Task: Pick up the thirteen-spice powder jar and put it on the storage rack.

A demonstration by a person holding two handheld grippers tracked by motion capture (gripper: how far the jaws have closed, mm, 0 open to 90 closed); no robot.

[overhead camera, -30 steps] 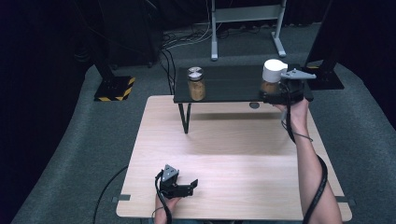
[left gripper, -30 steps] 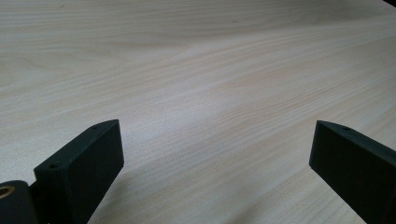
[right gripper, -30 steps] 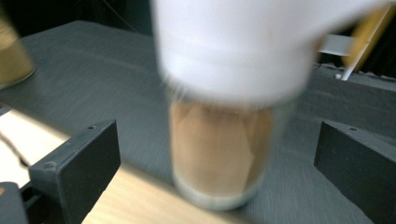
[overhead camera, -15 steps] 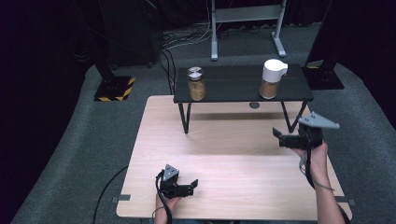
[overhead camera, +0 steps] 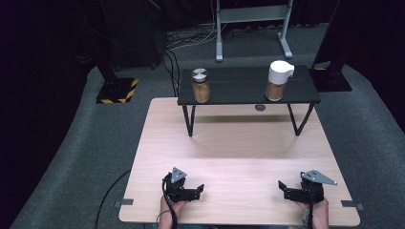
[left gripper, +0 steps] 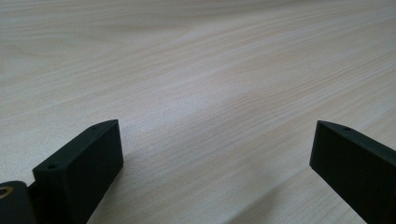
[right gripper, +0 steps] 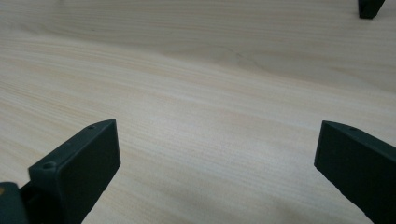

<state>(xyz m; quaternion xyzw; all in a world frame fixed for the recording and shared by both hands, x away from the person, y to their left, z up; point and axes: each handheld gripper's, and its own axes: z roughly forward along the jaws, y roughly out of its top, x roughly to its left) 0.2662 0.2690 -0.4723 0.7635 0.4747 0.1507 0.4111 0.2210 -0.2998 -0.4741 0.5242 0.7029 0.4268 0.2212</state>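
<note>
Left gripper [overhead camera: 198,190], near edge of the pale wooden table [overhead camera: 239,157], left of centre: jaws spread wide, nothing between them. The left gripper view shows bare wood grain across the gap (jaws low over the tabletop; contact with it cannot be told).

Far side, on the low black shelf with black metal legs [overhead camera: 239,88]: at its left end a clear glass jar of brown contents with a silver lid [overhead camera: 200,86], upright. At its right end a clear jar of brown contents under a white spouted cap [overhead camera: 277,80], also upright. The two jars stand well apart.

Right gripper [overhead camera: 282,189], near edge, right side: jaws likewise wide open, empty; wood only between them in the right gripper view. Both grippers sit well apart from the jars.
</note>
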